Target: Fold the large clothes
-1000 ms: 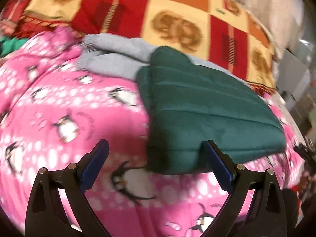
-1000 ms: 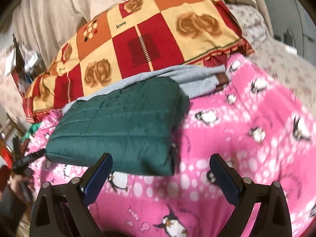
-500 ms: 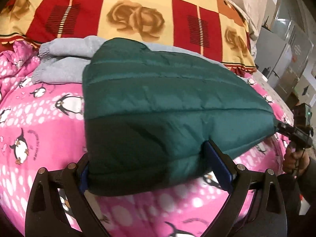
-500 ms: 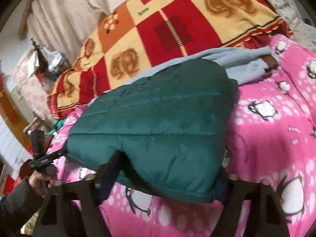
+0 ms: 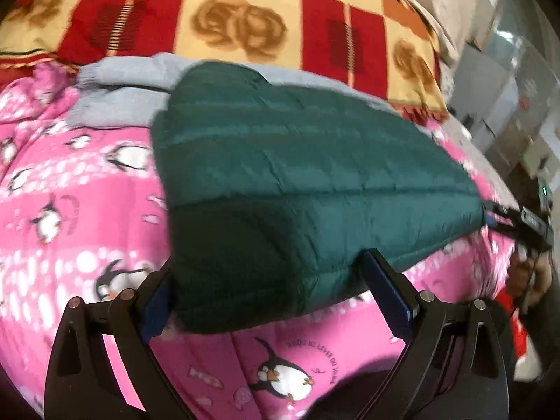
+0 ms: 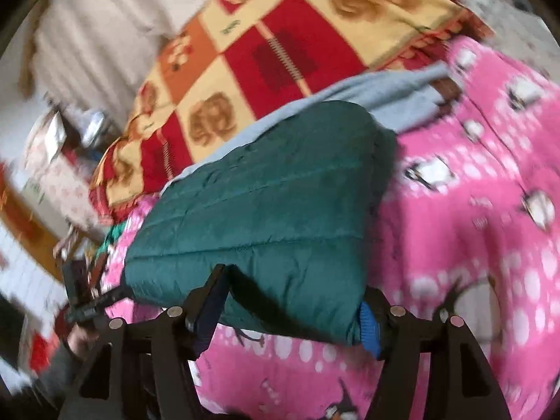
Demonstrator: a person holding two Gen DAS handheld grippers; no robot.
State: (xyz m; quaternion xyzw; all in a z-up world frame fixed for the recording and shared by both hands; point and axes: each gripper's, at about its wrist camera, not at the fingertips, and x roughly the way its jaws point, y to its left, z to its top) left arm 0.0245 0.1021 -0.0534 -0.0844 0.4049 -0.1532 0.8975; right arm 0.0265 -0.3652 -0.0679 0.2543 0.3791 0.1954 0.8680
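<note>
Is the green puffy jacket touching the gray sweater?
Touching. The left wrist view shows the green puffy jacket lying partly on the gray sweater, no gap.

Pink penguin blanket [image 5: 87,182]; rose-patterned checkered blanket [image 5: 245,24] (red, yellow).

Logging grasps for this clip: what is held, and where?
Both grippers, left and right, straddle the folded green quilted jacket at its near corners; jaws wide, grip unconfirmed.

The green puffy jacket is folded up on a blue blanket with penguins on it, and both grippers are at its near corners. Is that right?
Almost. The blanket under the green puffy jacket is pink with penguins, not blue, as the left wrist view shows. The rest holds: the jacket is folded, with the left gripper and the right gripper at its near corners.
</note>
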